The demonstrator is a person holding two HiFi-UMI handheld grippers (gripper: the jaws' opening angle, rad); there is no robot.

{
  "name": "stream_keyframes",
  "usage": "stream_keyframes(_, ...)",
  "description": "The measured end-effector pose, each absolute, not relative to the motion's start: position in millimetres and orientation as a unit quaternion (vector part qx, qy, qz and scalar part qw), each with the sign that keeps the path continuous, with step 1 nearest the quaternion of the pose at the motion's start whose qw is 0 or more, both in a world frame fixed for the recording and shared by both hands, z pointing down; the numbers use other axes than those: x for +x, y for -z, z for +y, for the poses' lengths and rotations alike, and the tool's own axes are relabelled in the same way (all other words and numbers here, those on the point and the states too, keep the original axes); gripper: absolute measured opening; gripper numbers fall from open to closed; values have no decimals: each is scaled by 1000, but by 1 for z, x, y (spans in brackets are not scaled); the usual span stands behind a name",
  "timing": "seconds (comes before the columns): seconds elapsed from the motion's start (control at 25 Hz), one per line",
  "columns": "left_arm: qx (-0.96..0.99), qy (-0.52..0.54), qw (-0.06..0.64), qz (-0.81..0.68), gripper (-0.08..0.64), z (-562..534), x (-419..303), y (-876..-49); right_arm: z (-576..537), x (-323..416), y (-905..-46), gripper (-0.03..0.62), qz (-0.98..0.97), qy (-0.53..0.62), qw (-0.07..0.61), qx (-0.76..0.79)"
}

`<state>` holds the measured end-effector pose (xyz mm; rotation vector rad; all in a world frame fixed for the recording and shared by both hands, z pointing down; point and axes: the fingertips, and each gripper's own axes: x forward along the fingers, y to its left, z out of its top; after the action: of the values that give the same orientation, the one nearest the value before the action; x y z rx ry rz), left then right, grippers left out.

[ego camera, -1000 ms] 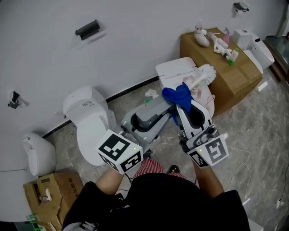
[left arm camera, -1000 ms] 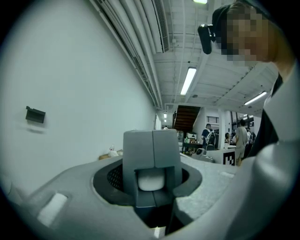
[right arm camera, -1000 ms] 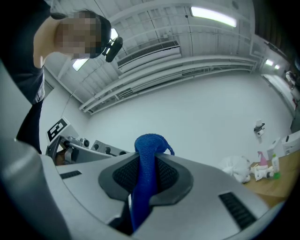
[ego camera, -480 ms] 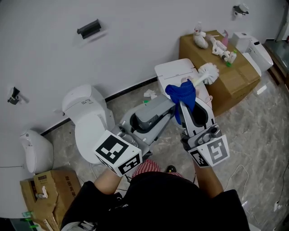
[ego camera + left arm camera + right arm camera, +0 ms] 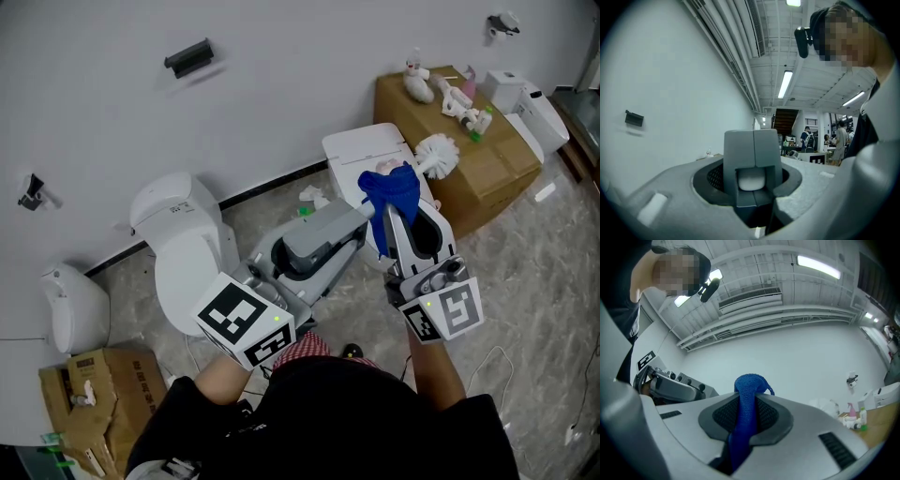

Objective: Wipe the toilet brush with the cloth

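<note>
**Toilet brush** (image 5: 437,155): held in the air. In the head view its white bristle head lies above and to the right of both tools, in front of the cardboard box (image 5: 502,157). The shaft slants down and to the left from the head and disappears under the cloth (image 5: 388,190).

**Cloth:** blue, bunched over the shaft just below the bristle head and touching it. The jaws of the right tool (image 5: 387,217) are closed on the fabric. In the right gripper view the cloth rises as a narrow fold between the two pads and curls over their tips.

**Left tool** (image 5: 353,221): just left of the cloth, pointing up and to the right towards it. In the left gripper view its jaws clamp a rounded white part. This is apparently the handle end of the brush, though the cloth hides the join with the shaft in the head view. The two tools meet tip to tip at the cloth, with the bristle head just beyond them.

**Surroundings:** a white toilet (image 5: 180,255) stands at the left against the pale wall (image 5: 281,84). Small bottles (image 5: 461,94) lie on top of the cardboard box. The floor (image 5: 534,281) is grey and marbled.
</note>
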<state>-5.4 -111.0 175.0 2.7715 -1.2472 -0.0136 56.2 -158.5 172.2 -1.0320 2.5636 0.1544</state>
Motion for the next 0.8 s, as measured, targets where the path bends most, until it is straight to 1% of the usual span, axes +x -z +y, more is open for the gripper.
stream_keyframes(0.8,911,10,40,-410,172,-93,-1,-164,-171,82,-169,64,899,-63,183,-393)
